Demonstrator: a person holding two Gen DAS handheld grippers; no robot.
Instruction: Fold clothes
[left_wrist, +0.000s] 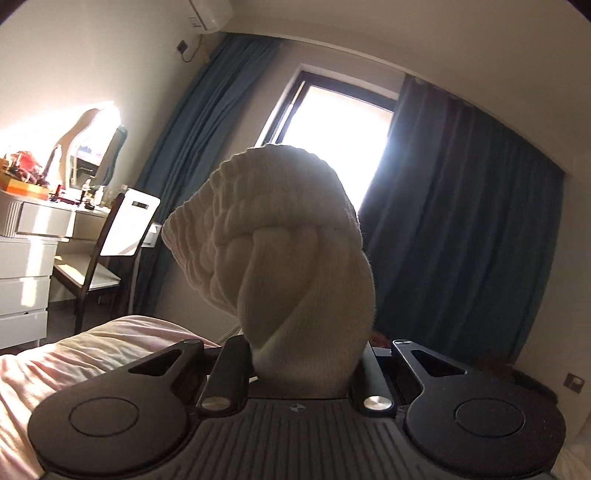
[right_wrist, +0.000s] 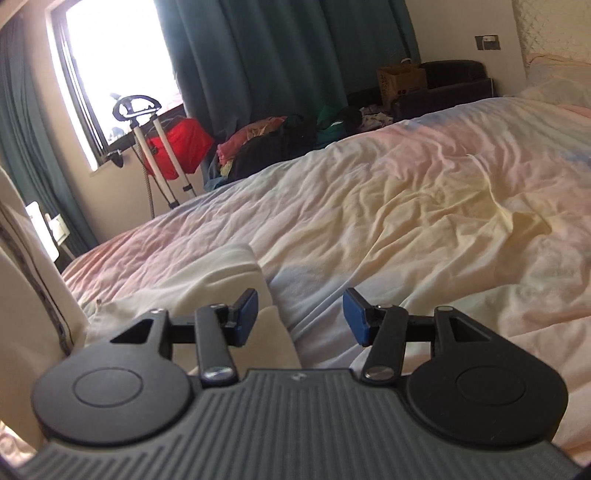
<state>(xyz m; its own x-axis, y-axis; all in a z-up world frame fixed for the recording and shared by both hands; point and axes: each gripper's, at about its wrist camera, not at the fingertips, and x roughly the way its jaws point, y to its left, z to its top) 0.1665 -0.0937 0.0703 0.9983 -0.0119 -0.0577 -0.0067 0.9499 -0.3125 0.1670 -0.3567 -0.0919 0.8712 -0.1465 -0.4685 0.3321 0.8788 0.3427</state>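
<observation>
Cream rib-knit garment (left_wrist: 284, 258) is bunched and pinched in the left claw (left_wrist: 301, 365), held up in the air against the window (left_wrist: 332, 129), above the bed (right_wrist: 406, 184). Looks like a sock or cuff end, can't tell which; rest of it hidden below the cam. Jaws are closed in on the fabric, grip sits low on the bundle w/ the twisted part flopping over the top.

Right claw (right_wrist: 300, 317) released, blue pads (right_wrist: 246, 314) apart, nothing between them, hovering low over the duvet. Pale cloth (right_wrist: 221, 273) lies on the bed just beside/under its left pad; unclear if it's part of the same garment.

Stage is ambiguous: could be a lift to shake out, could be a rolled bundle being carried off.

IMO for a clean fold: keep left grip firm, don't let the twist tighten. If using the right claw, catch an edge, not the bunched middle. Backlight is harsh, so edges are hard to read.
</observation>
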